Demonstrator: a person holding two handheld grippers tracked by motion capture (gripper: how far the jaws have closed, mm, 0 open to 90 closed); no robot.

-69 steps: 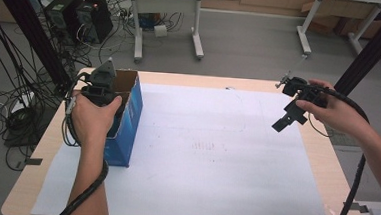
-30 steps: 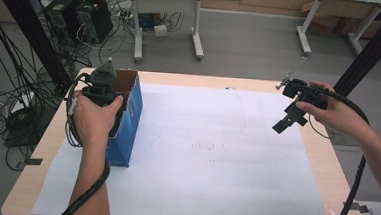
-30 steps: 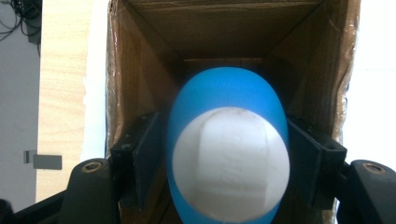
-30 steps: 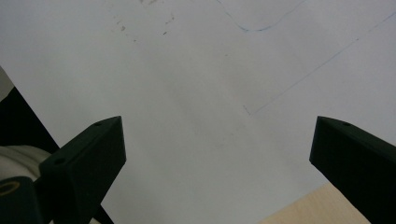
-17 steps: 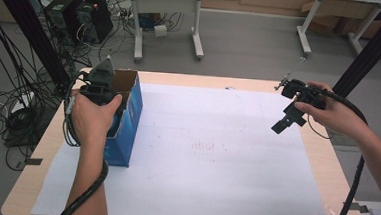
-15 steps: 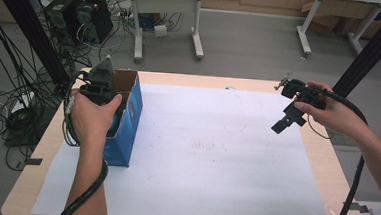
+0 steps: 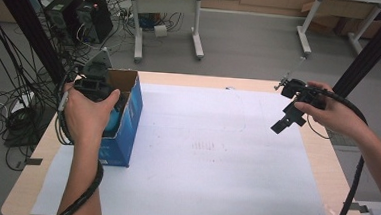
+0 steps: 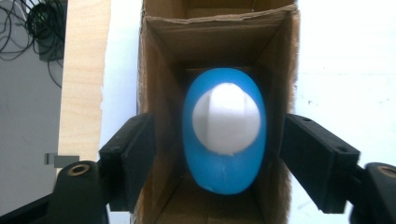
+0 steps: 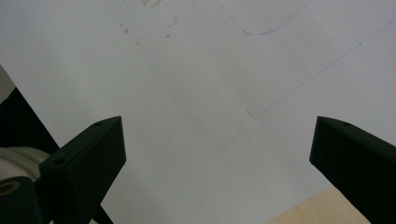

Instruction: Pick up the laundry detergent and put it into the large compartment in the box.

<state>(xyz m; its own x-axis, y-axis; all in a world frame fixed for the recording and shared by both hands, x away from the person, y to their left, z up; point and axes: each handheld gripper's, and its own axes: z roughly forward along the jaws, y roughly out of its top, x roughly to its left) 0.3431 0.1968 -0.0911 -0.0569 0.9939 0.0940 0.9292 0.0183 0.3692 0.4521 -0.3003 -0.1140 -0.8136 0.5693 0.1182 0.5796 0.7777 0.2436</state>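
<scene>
Left gripper view is showing the left gripper (image 8: 219,154) hanging spread wide astride the carton (image 8: 154,93), blue bottle (image 8: 224,135) standing inside. Centring before closing looks wise. Right gripper (image 9: 215,154) is idling agape, well right of the carton.

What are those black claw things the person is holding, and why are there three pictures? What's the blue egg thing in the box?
The claws are grippers, tools a person squeezes to grab things. One picture looks down from above the table; the other two come from little cameras riding on each gripper. A white sheet covers the table. On it stands a blue box, open on top. The left gripper points down into it, its open jaws outside the box walls. Inside sits a blue bottle with a white cap; nothing grips it. The right gripper is open and empty above the sheet.
</scene>
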